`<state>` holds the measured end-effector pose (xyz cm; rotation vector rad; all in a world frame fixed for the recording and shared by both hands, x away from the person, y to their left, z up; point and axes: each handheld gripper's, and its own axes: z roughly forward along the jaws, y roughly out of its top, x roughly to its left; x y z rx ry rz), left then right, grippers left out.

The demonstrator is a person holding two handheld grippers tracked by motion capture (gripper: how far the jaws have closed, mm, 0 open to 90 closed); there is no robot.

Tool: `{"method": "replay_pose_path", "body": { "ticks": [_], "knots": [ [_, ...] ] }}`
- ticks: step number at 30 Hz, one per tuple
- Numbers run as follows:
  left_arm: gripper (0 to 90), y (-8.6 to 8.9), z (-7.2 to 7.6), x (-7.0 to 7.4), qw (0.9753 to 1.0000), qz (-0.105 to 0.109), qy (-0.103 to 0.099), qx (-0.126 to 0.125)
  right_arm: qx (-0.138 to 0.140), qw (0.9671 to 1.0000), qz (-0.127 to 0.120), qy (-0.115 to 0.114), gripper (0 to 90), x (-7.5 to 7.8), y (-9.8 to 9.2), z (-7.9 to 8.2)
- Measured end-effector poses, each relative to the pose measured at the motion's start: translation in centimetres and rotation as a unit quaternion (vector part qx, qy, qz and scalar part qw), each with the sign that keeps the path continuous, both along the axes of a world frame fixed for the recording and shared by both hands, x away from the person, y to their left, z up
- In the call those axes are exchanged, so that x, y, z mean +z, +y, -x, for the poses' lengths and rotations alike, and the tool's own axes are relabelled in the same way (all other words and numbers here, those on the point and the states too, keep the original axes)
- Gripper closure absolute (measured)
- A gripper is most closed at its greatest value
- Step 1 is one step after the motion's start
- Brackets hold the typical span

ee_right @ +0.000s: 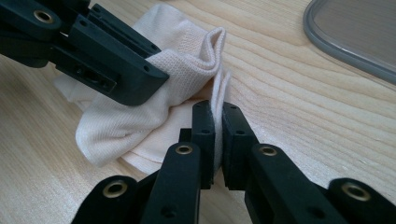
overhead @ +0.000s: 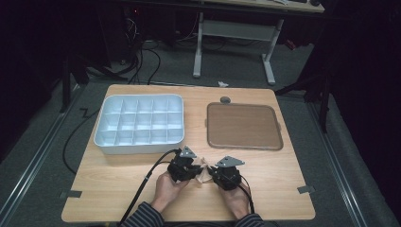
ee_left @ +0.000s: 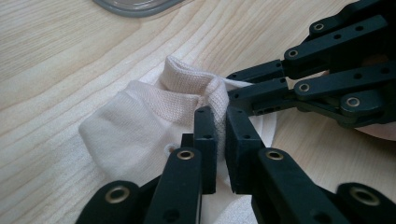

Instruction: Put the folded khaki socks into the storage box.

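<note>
Both grippers are pinching the same cream sock (overhead: 203, 171), lying crumpled on the desk (overhead: 274, 189) near the front edge, below the white divided tray (overhead: 140, 124). Left gripper (ee_left: 220, 116) is clamped on the ribbed cuff, right gripper (ee_right: 218, 114) on a folded edge. The sock's long axis runs roughly left-right between them, cuff bunched upward.

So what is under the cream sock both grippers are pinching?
Bare wooden table shows all around the sock, gripped by the left gripper and right gripper. Anything beneath the fabric is covered.
</note>
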<state>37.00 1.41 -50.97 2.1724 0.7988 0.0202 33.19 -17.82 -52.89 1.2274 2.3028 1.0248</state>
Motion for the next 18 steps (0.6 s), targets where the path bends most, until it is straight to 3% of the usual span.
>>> {"method": "replay_pose_path", "body": {
  "ticks": [5,12,18],
  "knots": [
    [75.0,0.2,0.1,0.0,0.9999,0.01,0.001,-0.003,0.003,1.0,0.005,-0.002,85.1,0.0,0.0,0.0],
    [66.5,1.2,0.8,1.1,0.999,0.044,-0.005,-0.004,-0.001,1.0,0.002,-0.005,81.4,0.3,0.0,0.2],
    [64.5,2.4,1.3,2.2,0.9978,0.065,-0.017,0.003,-0.011,0.9996,-0.019,-0.017,79.1,1.3,-0.9,0.8]
  ]
}}
